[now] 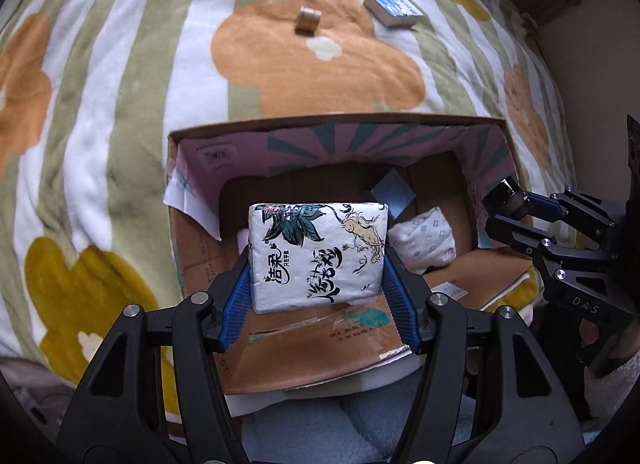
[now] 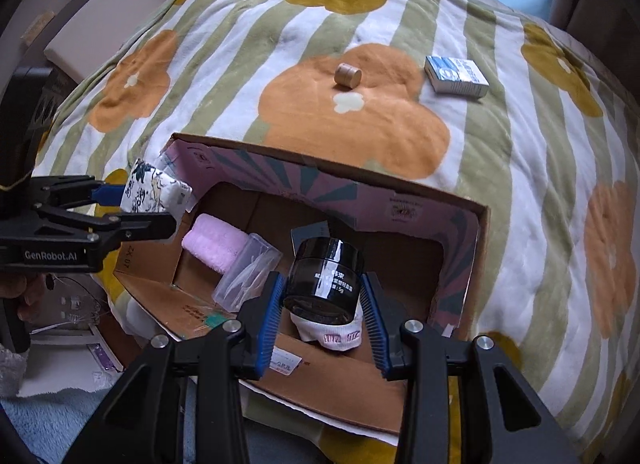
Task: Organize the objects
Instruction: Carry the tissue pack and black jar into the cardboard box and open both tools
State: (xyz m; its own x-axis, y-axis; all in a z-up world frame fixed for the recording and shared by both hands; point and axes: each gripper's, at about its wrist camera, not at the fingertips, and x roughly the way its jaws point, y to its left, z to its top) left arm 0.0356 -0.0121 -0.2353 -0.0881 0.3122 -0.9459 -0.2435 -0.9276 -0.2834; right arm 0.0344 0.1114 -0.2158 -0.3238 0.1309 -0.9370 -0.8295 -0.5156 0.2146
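Observation:
My left gripper (image 1: 318,264) is shut on a white tissue pack (image 1: 318,256) with ink drawings and holds it above the open cardboard box (image 1: 340,120). It also shows in the right wrist view (image 2: 154,192). My right gripper (image 2: 322,296) is shut on a black jar (image 2: 324,280) above the box (image 2: 476,232), over a white sock bundle (image 2: 332,334). The jar also shows at the right of the left wrist view (image 1: 506,198). A small wooden cylinder (image 1: 307,19) and a blue-white box (image 1: 394,8) lie on the flowered blanket behind.
Inside the box lie a pink rolled towel (image 2: 214,246), a clear plastic case (image 2: 248,274), a blue card (image 1: 394,192) and a patterned white bundle (image 1: 424,242). The striped flower blanket (image 2: 520,168) covers the bed. A wall lies at far left (image 2: 100,24).

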